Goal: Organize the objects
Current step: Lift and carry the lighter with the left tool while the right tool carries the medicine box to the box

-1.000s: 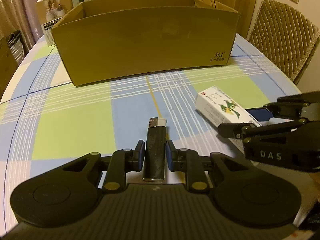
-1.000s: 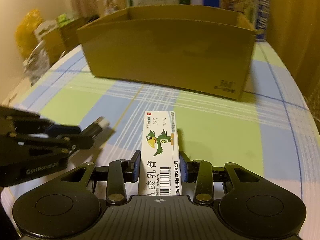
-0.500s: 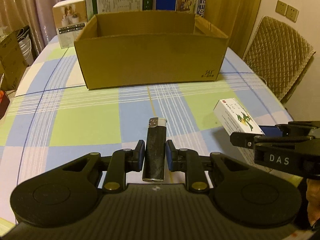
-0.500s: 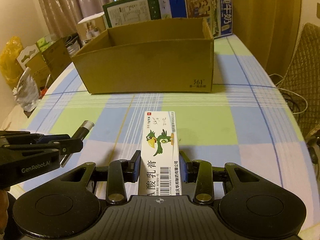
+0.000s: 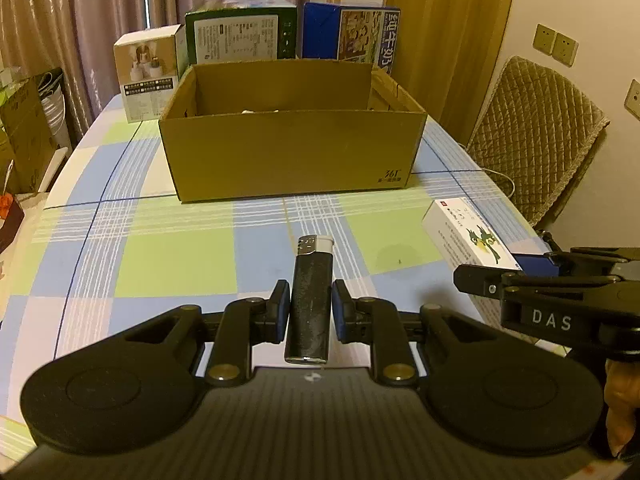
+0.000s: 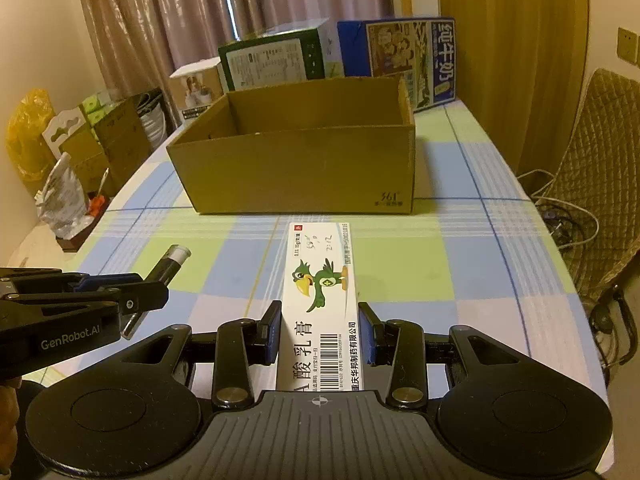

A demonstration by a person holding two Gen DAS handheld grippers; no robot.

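Brown cardboard is what draws the eye: an open cardboard box sits at the far middle of the table, which is covered in a blue, green and white checked cloth. Something small and pale shows just over the box's near wall, too hidden to make out.

Nearer, the left gripper has its two fingers pressed against the sides of a black lighter, whose silver and white head points toward the box. The lighter is held up off the cloth, level with the fingers. To its right, the right gripper is clamped the same way on a white medicine carton printed with a green bird and a barcode, its long side running away toward the box. Both items are in the air over the near part of the table, side by side but well apart, with the box beyond them.

Behind the box, along the far edge, stand three printed packages: a small white one on the left, a green one in the middle and a blue one on the right. A quilted tan chair stands off the right side of the table, and curtains hang at the back.
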